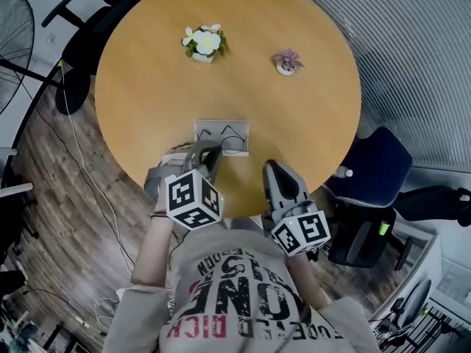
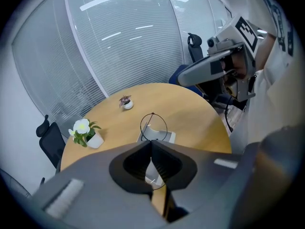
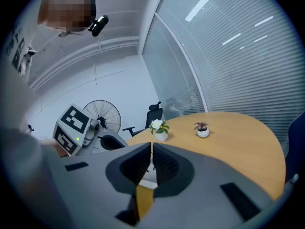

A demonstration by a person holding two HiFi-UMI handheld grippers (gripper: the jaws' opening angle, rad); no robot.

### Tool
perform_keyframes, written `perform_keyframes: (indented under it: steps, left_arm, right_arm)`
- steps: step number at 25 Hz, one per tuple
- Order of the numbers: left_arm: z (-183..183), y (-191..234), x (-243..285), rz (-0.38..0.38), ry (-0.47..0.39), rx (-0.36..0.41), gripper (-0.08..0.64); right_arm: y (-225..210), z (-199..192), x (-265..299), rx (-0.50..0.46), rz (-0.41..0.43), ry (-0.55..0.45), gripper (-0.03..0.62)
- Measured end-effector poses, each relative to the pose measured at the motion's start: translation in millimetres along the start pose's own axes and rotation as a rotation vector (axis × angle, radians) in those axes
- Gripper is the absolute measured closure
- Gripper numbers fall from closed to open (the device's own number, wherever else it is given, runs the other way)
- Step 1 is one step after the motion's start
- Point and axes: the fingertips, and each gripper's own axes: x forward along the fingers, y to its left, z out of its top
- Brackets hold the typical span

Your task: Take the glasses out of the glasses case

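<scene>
Left gripper (image 2: 151,143): jaws closed on the thin wire frame of the glasses (image 2: 153,126). 1 round rim stands up past the tips, and more wire shows below them. My read: the glasses are partway out, directly above the open glasses case (image 2: 167,137). The case lies flat on the round table (image 1: 147,101), near the person's edge. Can't tell if the far temple is clear of the case wall.

Step in hand, as I judge it: the lift-out.
- Go straight up with no twist.
- The frame looks thin and springy, and a pinch on 1 rim lets it swing. Move slow and level until both temples are clear.
- Don't squeeze harder, the wire could bend.
- Nothing holds the case and it's probably light. It may drag along if a temple snags.

Right gripper (image 3: 151,150): jaws together, nothing between them. It hovers just right of the case, near the table edge, not touching it. Better use would be pinning the case's right edge down during the lift.
</scene>
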Motion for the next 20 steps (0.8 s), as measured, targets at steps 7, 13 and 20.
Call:
perform_keyframes:
  steps: [7,13,20]
  left_arm:
    - [13.2,11.6,-44.7,0.097,-0.107,-0.090,0.543]
    - [34.0,25.3,-90.8,0.210,-0.304,-0.213,0.543]
    - [44.0,48.0,-144.5,0.368,-0.525,-0.348,0.543]
  right_arm:
    - [14.0,19.0,-10.5,-0.011,0.024,-0.045,0.571]
    - [23.8,44.0,-20.3,-0.053,0.021,-0.085,0.571]
    - [39.6,78.3,-25.8,-0.085,0.017,-0.173,0.571]
